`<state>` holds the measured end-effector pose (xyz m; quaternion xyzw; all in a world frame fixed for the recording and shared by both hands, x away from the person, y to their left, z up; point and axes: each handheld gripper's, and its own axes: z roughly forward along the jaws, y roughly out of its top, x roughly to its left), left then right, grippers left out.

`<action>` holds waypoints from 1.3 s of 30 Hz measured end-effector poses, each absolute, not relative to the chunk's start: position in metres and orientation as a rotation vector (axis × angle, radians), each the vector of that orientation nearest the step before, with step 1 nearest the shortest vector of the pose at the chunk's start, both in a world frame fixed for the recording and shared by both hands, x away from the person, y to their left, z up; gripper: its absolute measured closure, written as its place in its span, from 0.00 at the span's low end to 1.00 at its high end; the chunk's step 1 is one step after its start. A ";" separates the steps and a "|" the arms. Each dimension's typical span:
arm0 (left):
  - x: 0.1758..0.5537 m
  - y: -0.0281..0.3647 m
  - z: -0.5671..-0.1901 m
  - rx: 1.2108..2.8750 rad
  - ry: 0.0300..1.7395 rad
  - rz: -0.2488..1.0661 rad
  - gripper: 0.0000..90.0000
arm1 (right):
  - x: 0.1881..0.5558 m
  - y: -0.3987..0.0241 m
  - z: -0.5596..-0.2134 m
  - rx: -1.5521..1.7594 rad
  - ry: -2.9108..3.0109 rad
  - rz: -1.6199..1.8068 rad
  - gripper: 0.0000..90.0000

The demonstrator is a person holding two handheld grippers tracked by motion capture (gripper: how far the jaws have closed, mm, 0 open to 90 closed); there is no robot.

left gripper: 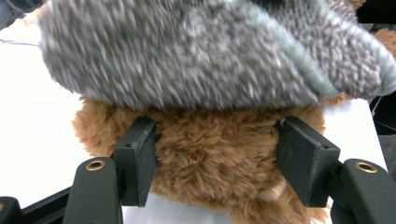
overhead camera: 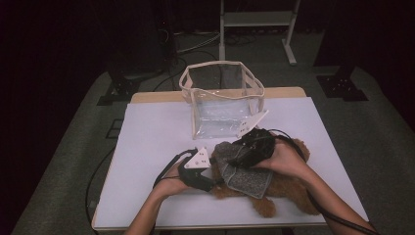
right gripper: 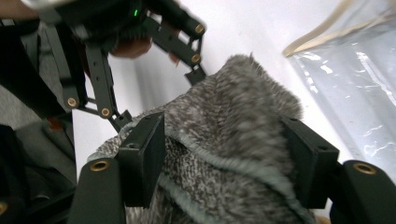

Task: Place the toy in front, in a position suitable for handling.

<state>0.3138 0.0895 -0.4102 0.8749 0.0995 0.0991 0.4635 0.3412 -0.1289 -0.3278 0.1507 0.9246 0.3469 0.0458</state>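
White-topped table with a pale wood edge stands on grey carpet floor; surroundings dark, light falling mainly on the tabletop. Beyond the far edge, a white metal frame with a low shelf rises from the floor, cables trailing beside it. Black stand feet sit at right, another black base at left.

One brown plush bear, one grey knit cloth, one clear bag, two claws
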 end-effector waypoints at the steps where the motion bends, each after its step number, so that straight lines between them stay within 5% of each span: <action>1: 0.314 0.089 -0.410 2.148 0.245 0.243 0.39 | 0.340 -0.125 -0.332 0.456 2.832 1.041 0.37; 6: 0.314 0.089 -0.411 2.157 0.249 0.246 0.39 | 0.342 -0.115 -0.345 0.447 2.830 0.968 0.40; 16: 0.312 0.092 -0.412 2.162 0.244 0.239 0.38 | 0.339 -0.130 -0.348 0.502 2.817 1.085 0.77; 27: 0.311 0.090 -0.411 2.166 0.230 0.251 0.40 | 0.351 -0.170 -0.327 0.632 2.780 1.122 0.80; 39: 0.309 0.091 -0.412 2.192 0.196 0.262 0.41 | 0.377 -0.105 -0.349 0.555 2.877 1.043 0.80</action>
